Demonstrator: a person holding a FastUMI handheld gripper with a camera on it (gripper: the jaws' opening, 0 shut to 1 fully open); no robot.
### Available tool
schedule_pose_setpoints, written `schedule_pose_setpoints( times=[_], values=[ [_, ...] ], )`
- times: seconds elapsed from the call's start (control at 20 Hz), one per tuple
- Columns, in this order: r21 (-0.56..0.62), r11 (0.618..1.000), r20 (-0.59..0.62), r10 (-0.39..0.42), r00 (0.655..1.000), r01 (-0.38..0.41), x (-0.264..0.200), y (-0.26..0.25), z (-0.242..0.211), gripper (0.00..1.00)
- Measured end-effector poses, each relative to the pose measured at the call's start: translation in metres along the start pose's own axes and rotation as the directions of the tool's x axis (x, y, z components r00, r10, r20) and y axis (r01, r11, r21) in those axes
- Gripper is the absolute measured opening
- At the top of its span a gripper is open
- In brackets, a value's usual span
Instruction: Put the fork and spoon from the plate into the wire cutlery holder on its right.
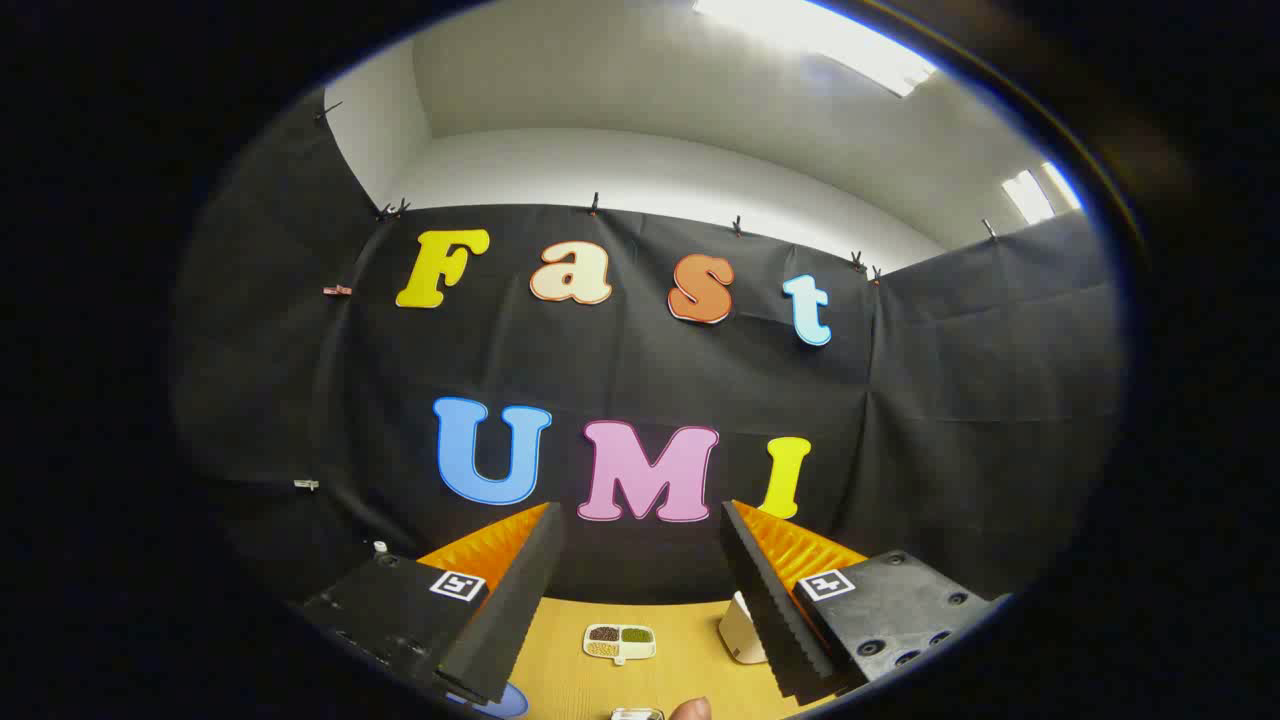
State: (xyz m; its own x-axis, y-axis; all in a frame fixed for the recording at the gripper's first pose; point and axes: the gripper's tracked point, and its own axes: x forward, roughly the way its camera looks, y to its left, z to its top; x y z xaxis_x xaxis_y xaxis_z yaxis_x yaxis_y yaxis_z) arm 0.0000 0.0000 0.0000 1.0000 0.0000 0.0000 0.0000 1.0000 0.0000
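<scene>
Bright ceiling panels (815, 40) are glaring overhead, washing out to white. The fisheye is bending the wall edges strongly. The fingers (640, 600), standing apart, are looking sharp, and the desk (690, 670) is glowing evenly.

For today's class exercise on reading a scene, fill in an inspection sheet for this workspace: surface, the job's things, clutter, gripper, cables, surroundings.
Surface: wooden table, seen between and beyond the fingers.
Job's things: nothing seen that can be told as fork, spoon, plate or wire holder.
Clutter: divided dish with three fillings, ahead between the fingers; white object beside the right finger; blue round thing by the left finger; a fingertip nearest the camera.
Gripper: gripper open, held high, holding nothing.
Cables: nothing seen.
Surroundings: black cloth wall, white ceiling with lights.
</scene>
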Motion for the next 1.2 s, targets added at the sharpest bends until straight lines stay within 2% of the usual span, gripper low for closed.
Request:
schedule_pose_setpoints(
  times=[1.2],
  values=[
    [-0.017, 1.0, -0.035, 0.015, 0.999, -0.016, 0.013, 0.034, -0.008, 0.97]
  ],
)
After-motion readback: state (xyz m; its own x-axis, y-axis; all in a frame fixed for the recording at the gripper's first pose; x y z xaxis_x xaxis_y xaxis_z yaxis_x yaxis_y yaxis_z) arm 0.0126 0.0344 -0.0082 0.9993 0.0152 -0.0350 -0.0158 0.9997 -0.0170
